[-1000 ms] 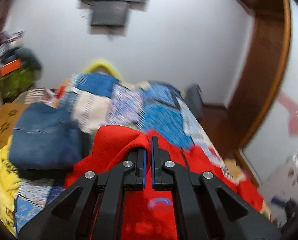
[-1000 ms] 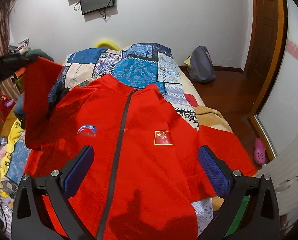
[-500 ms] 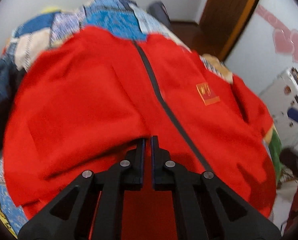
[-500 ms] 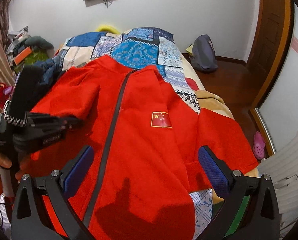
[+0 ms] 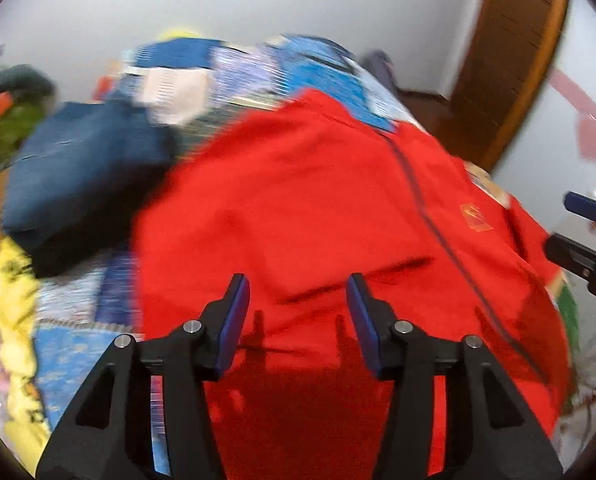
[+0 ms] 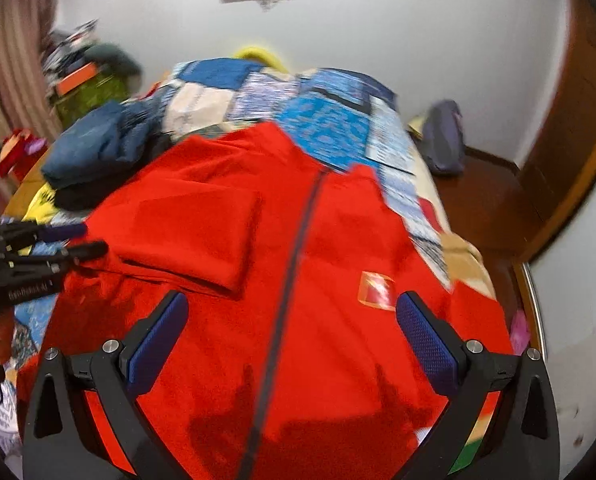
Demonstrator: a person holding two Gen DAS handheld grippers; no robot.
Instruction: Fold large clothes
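A large red zip jacket [image 6: 306, 264] lies front-up on the bed, with a dark zipper down its middle and a small flag patch on its right chest. Its left sleeve [image 6: 193, 236] lies folded across the left chest. The jacket also fills the left wrist view [image 5: 318, 208]. My left gripper [image 5: 298, 312] is open and empty just above the jacket's lower left part. My right gripper [image 6: 291, 336] is wide open and empty above the jacket's lower middle. The left gripper shows at the left edge of the right wrist view [image 6: 57, 240].
A patchwork quilt [image 6: 322, 120] covers the bed. Folded blue jeans [image 6: 93, 148] and a yellow cloth [image 5: 13, 280] lie left of the jacket. A grey bag [image 6: 442, 140] sits on the floor right of the bed, near a wooden door [image 5: 510, 56].
My left gripper has opened and let go of the red sleeve, which now lies folded over the jacket's chest. The left gripper has drawn back to the left. The right gripper stays open.
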